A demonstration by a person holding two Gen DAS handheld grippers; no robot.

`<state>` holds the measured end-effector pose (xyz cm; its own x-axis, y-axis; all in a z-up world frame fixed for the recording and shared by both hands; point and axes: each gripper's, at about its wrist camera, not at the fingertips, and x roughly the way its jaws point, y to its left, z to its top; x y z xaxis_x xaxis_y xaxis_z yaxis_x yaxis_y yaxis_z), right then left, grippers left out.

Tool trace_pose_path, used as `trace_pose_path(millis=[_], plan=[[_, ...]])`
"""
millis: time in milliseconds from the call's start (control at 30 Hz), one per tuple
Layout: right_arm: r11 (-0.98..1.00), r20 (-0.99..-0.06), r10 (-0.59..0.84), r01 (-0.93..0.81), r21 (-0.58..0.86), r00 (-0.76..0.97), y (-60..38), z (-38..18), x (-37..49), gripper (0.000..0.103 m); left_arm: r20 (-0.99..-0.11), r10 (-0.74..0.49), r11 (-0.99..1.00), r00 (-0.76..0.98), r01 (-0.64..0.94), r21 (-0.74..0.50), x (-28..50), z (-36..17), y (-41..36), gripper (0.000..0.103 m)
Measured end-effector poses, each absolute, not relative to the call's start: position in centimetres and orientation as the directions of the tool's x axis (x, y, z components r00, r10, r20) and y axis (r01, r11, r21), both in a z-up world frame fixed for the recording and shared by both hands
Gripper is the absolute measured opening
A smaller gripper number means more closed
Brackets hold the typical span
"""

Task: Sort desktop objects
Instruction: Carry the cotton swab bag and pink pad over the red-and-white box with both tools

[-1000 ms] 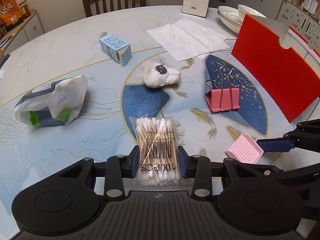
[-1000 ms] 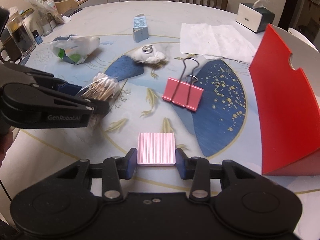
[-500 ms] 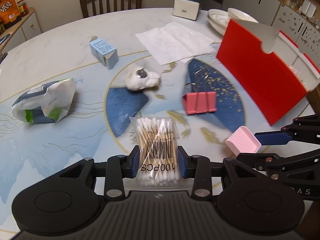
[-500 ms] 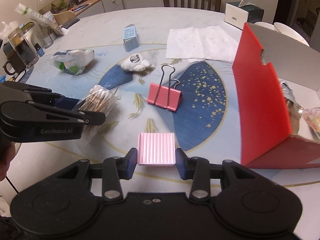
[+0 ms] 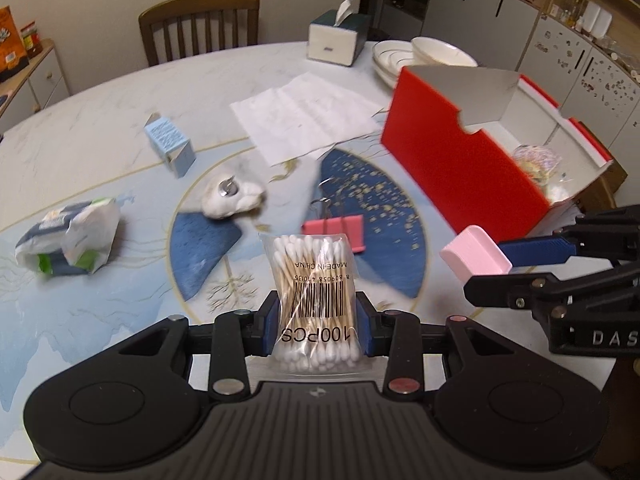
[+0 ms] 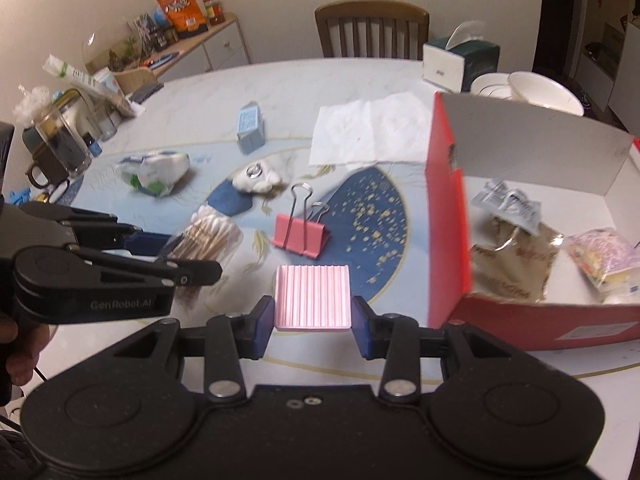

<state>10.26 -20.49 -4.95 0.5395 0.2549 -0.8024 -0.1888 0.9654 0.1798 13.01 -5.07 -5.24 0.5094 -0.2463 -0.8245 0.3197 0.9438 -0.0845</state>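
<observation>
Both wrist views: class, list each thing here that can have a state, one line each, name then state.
left gripper: shut on the cotton swab pack, lifted
right gripper: shut on the pink ridged block
red box: open, packets inside
binder clip: closed, handles up, on table
small blue carton: end flap open
tissue box: tissue sticking out

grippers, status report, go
Left gripper shut on cotton swab pack. Right gripper shut on pink ridged block. Red box open, right; path looks clear.
</observation>
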Motion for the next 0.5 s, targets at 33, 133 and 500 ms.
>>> trace_pose_path(millis=[33,133,500], plan=[[0.965,-0.799,0.257,-0.189,0.181,0.544,-20.8,-4.7,10.2,0.040,-0.822,-0.250,0.942,0.513,0.324,-0.084,12.9,-5.0,-5.4,0.037],[0.964,-0.789,0.261,-0.190,0.185,0.557,-21.8,-4.0,10.1,0.040,-0.815,-0.260,0.938,0.518,0.337,-0.084,12.7,-4.3,-6.4,0.037],[0.964,-0.744,0.267,-0.169,0.207,0.613,-26.7,-1.8,9.5,0.040,-0.788,-0.290,0.923,0.543,0.376,-0.081,12.6,-2.3,-10.6,0.037]])
